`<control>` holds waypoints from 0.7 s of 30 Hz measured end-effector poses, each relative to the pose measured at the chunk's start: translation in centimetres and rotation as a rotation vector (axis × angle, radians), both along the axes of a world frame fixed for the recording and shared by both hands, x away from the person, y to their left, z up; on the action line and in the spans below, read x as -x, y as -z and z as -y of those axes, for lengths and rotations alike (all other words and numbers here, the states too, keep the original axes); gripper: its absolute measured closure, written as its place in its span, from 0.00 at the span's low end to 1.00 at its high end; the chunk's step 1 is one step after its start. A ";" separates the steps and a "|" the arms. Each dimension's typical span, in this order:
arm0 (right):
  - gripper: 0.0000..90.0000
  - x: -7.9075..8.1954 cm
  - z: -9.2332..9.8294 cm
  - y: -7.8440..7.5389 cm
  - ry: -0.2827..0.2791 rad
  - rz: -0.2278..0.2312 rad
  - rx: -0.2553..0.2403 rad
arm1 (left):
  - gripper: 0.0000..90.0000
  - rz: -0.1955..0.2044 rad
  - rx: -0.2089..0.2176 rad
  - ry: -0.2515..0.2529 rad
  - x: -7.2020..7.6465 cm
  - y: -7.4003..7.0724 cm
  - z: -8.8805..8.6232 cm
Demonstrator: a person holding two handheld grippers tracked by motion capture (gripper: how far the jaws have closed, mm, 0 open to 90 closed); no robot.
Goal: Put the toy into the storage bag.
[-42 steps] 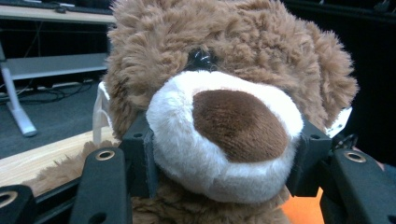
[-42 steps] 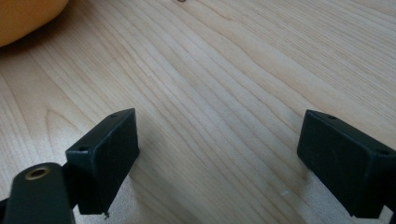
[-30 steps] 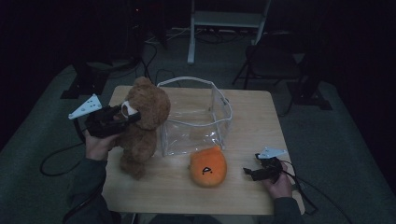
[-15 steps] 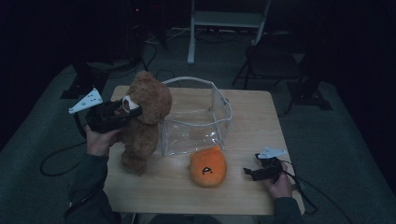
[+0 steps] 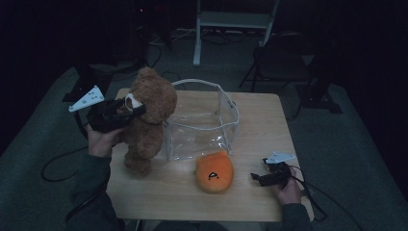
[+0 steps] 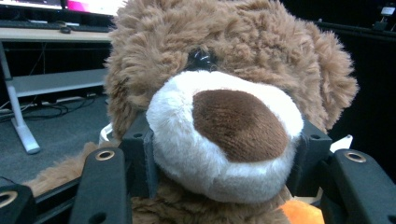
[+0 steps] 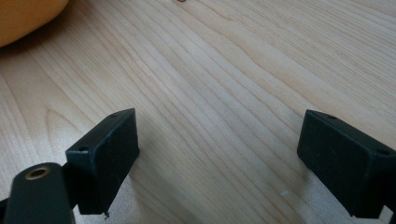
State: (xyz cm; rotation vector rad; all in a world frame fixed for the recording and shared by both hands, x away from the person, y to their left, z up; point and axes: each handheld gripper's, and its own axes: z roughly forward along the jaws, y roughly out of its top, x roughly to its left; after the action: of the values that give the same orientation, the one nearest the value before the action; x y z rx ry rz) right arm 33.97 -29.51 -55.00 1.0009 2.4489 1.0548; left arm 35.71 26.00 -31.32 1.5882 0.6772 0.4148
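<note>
A: Where is the teddy bear point(image 5: 146, 120)?

B: Standing upright at the surface's point(image 5: 260, 120) left edge, its muzzle clamped in the left gripper point(image 5: 131, 107), which comes in level from nine o'clock.

A: And the clear bin point(image 5: 202, 126)?

B: Just beside the bear at three o'clock; nothing visible inside it. The orange plush point(image 5: 214, 172) lies at its near corner.

A: The right gripper point(image 5: 256, 177)?

B: Wide and holding nothing, resting well apart from the bear.

A pale wooden table point(image 5: 255, 120) carries three things. A clear bin point(image 5: 202, 126) stands near the middle. An orange plush point(image 5: 214, 172) lies just in front of it. A brown bear point(image 5: 146, 120) stands at the bin's left side.
</note>
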 end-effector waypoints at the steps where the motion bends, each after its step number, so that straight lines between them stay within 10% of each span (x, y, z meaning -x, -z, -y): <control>1: 0.13 0.0 0.0 0.0 0.000 0.000 0.000 | 0.45 0.001 0.003 0.000 0.0 -0.1 0.0; 21: 0.13 0.0 0.0 0.0 0.000 -0.001 0.000 | 0.45 0.043 0.012 0.022 -0.4 -2.1 0.5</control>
State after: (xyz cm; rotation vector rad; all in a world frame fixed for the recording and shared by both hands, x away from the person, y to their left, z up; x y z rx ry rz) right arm 33.96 -29.51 -54.99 1.0019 2.4490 1.0545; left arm 36.14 25.50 -29.17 1.5701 0.6279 0.4270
